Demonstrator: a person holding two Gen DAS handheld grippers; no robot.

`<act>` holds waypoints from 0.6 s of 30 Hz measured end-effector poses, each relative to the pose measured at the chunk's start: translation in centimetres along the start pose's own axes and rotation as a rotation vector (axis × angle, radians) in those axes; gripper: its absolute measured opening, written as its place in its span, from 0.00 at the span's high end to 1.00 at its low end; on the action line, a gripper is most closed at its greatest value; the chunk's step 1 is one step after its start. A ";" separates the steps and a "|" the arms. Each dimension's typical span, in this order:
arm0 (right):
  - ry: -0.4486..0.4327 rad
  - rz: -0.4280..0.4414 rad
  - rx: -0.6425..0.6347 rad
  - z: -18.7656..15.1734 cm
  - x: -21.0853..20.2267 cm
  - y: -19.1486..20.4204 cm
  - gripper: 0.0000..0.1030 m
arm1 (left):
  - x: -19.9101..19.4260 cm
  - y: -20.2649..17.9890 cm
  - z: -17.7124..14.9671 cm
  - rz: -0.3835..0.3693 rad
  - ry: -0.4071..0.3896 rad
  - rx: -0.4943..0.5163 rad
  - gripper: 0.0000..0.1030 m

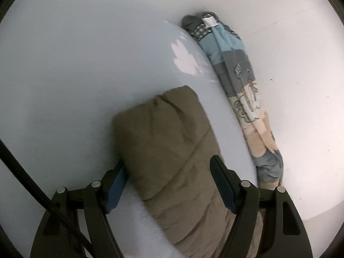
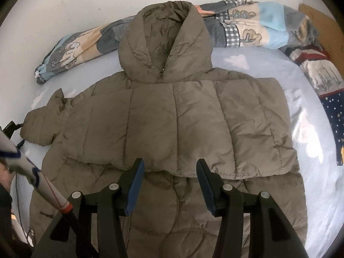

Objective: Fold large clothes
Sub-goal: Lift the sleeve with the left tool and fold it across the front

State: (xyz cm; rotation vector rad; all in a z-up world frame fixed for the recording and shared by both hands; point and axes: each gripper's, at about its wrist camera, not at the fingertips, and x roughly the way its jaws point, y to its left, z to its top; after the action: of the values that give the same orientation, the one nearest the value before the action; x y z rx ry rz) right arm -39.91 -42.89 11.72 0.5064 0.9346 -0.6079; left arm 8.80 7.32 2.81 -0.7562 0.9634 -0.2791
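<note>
An olive-brown puffer jacket with a hood lies on the pale blue bed sheet. One sleeve is folded across its chest; the other sleeve sticks out at the left. My right gripper is open and empty, just above the folded sleeve's lower edge. In the left wrist view, my left gripper is open, its fingers either side of the jacket sleeve, not closed on it.
A rolled patterned blanket lies along the wall behind the hood; it also shows in the left wrist view. A second dark starry blanket lies at the right. A white wall borders the bed. A cable crosses the left.
</note>
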 end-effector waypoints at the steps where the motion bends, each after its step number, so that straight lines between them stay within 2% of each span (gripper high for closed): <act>1: 0.001 0.004 0.005 0.0 0.1 -0.1 0.47 | 0.2 -0.3 -0.1 0.013 -0.013 0.005 0.45; 2: 0.003 0.006 0.008 0.0 0.1 -0.2 0.47 | 0.2 -0.3 -0.2 0.019 -0.015 0.007 0.56; 3: 0.004 0.002 0.011 0.0 0.2 -0.3 0.47 | 0.5 -0.4 -0.3 0.019 -0.012 0.002 0.77; 4: 0.004 -0.003 0.014 0.0 0.2 -0.4 0.47 | 0.4 -0.3 -0.3 0.009 -0.011 -0.005 0.80; 6: 0.004 -0.004 0.021 0.0 0.1 -0.6 0.47 | -0.2 -0.9 -0.5 0.019 -0.040 0.006 0.82; 11: -0.014 0.012 0.065 0.3 -0.6 -1.5 0.47 | -3.3 -5.5 -1.0 -0.003 -0.108 0.129 0.85; 18: -0.060 0.029 0.124 0.7 -2.4 -2.4 0.47 | -9.2 -15.1 -3.8 -0.127 -0.170 0.308 0.85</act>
State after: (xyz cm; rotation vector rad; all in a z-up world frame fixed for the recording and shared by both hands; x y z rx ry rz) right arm -42.22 -44.45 13.79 0.6084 0.8353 -0.6540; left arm 2.12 -0.31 17.82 -0.5491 0.6922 -0.4557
